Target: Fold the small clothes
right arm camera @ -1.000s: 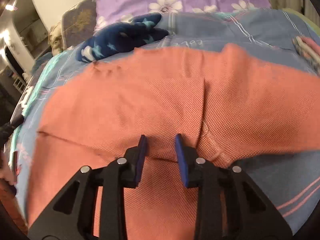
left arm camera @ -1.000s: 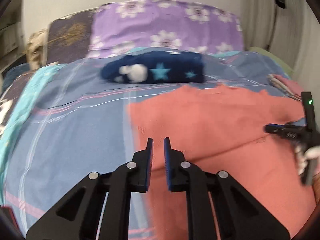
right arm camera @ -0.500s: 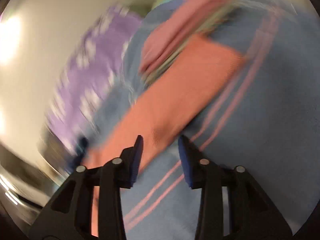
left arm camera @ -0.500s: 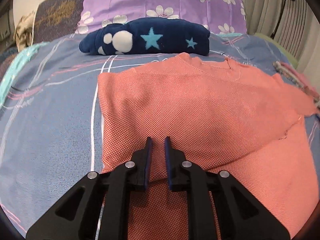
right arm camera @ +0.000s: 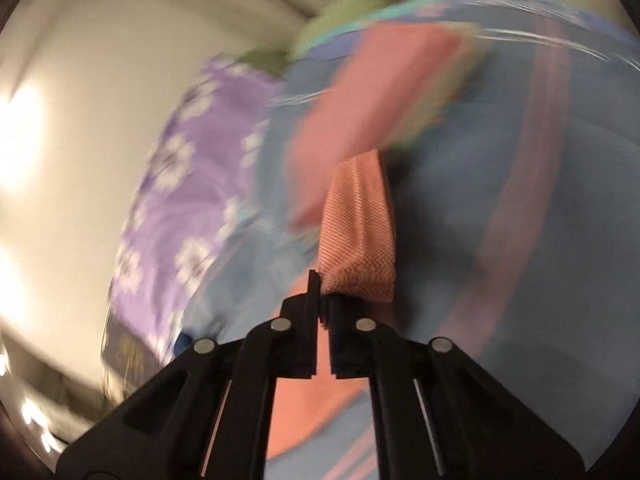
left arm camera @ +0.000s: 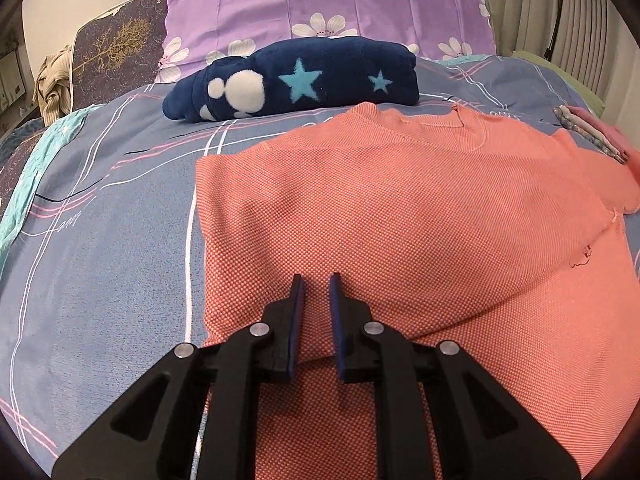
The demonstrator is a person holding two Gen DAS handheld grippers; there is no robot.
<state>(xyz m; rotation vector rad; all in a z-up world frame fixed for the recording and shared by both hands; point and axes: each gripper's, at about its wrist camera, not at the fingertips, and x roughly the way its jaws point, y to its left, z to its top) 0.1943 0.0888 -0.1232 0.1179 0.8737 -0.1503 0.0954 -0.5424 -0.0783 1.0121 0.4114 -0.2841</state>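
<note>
A salmon-orange knit shirt (left arm camera: 408,216) lies spread on the blue plaid bedsheet (left arm camera: 100,240), its left side folded over. My left gripper (left arm camera: 316,280) hovers low over the shirt's near left part, its jaws a narrow gap apart and empty. In the blurred right wrist view my right gripper (right arm camera: 322,292) is shut on a fold of the orange shirt (right arm camera: 358,232), which sticks up past the fingertips.
A folded navy fleece with stars (left arm camera: 296,80) lies behind the shirt, before a purple floral pillow (left arm camera: 320,4). A small pile of folded pink clothes (left arm camera: 596,136) sits at the right edge. A dark patterned pillow (left arm camera: 116,56) is at the back left.
My right gripper swung to the shirt's right side and closed on a fold of it. My left gripper moved from the shirt's left edge onto the shirt and stayed slightly open.
</note>
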